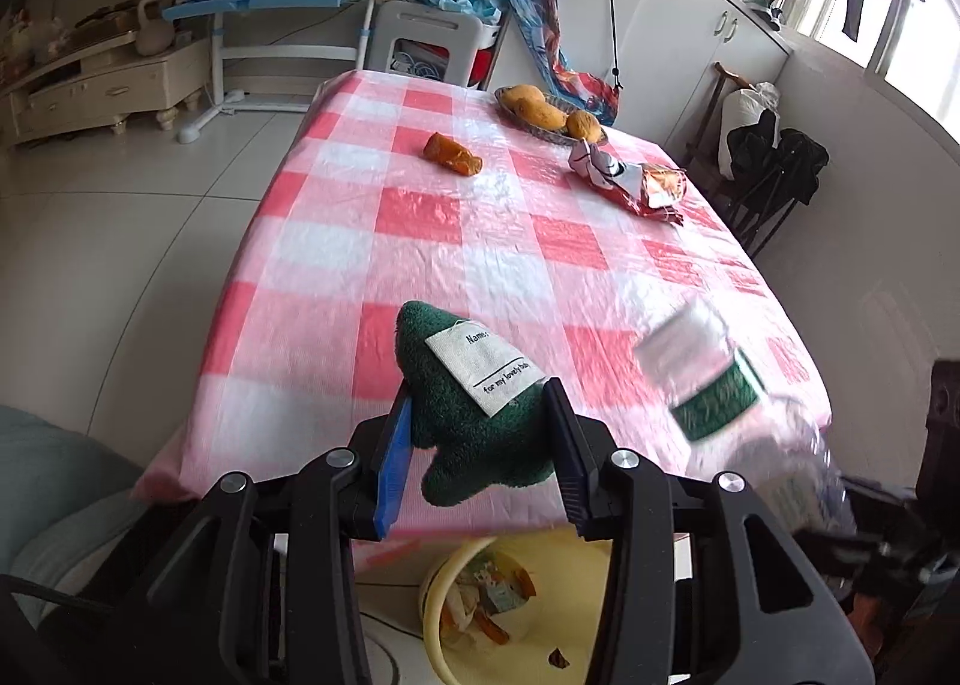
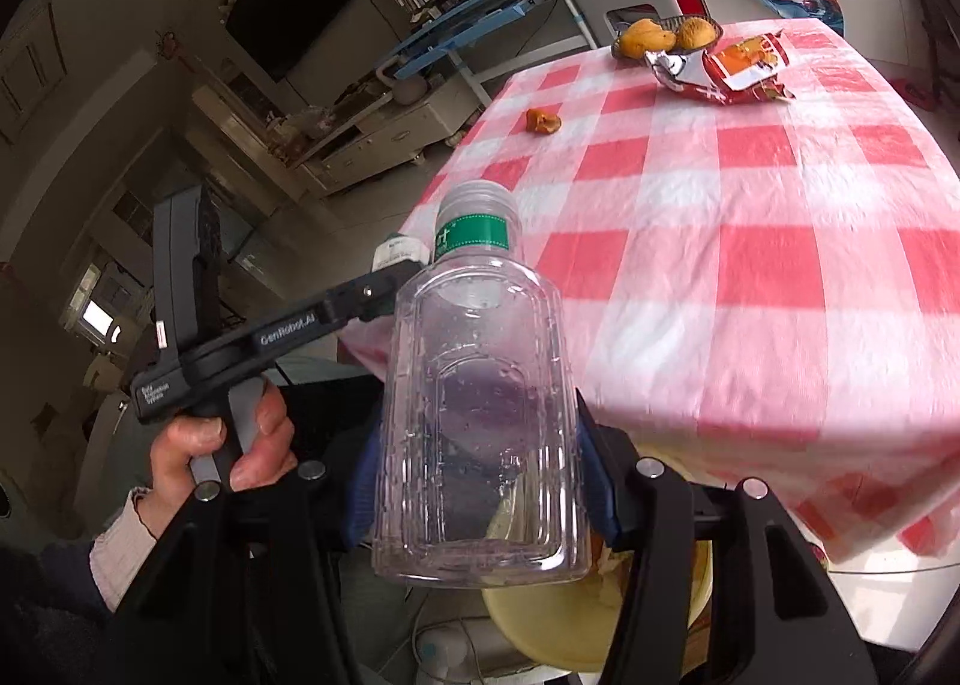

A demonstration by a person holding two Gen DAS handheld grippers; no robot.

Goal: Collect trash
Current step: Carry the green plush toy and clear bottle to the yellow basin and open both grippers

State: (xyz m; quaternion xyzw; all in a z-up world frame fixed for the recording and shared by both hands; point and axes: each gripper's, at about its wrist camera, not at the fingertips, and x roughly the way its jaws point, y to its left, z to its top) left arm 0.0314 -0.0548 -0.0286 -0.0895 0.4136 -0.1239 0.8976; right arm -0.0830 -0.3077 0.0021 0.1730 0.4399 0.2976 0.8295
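The left gripper point(image 1: 480, 433) pinches a dark green plush cloth point(image 1: 474, 421); the right gripper point(image 2: 480, 475) clamps a clear empty plastic bottle point(image 2: 474, 385) — both above the yellow bin point(image 1: 456, 613). Its opening is narrow — releasing off-centre could drop either onto the floor.

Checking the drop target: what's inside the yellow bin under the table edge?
The yellow bin already holds scraps: whitish pieces, orange bits and a printed wrapper. The left gripper, which is clamping a green cloth, covers much of the bin, so its remaining contents can't be seen.
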